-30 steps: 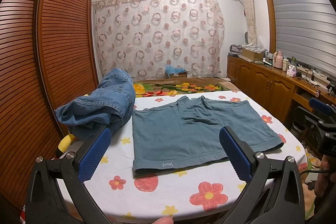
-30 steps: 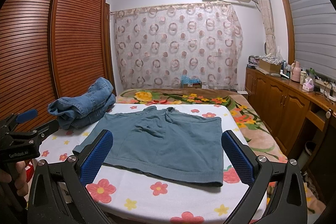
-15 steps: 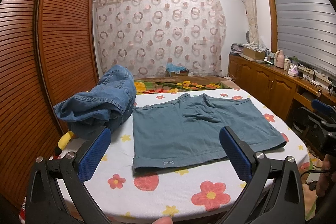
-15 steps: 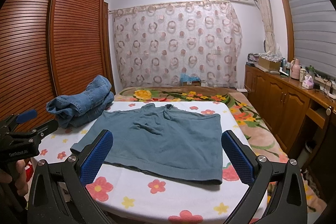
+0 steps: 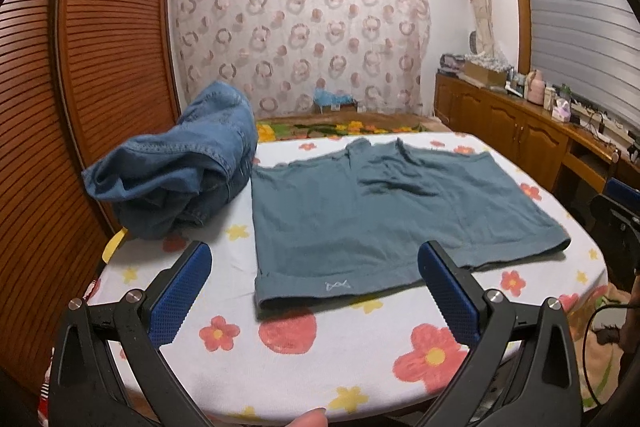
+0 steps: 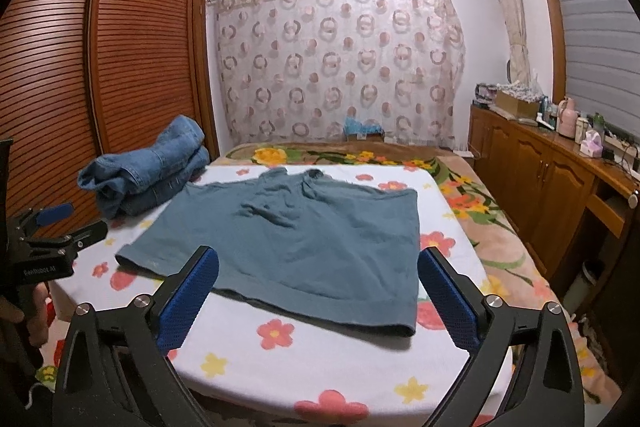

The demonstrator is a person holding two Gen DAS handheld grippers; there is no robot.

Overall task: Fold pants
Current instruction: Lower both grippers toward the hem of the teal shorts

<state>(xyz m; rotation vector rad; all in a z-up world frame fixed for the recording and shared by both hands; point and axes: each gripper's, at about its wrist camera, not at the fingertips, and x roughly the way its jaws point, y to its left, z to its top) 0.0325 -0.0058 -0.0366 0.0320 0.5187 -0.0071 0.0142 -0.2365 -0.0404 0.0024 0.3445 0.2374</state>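
Teal shorts [image 5: 384, 215] lay flat on the flowered table [image 5: 304, 367], hem toward me, with crumpled jeans [image 5: 180, 167] just beside them on the left. I held my left gripper [image 5: 314, 291] low before the near hem, its blue-padded jaws spread wide and empty. My right gripper [image 6: 318, 287] hung over the hem's other end, jaws likewise wide apart, gripping nothing.

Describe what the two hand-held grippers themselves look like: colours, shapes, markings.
Both match: the left hand-held gripper and the right hand-held gripper have black angular frames with silver screws and two fingers faced with blue dimpled pads. Seen from the right wrist view, the left one's body carries small white lettering, too blurred to read.
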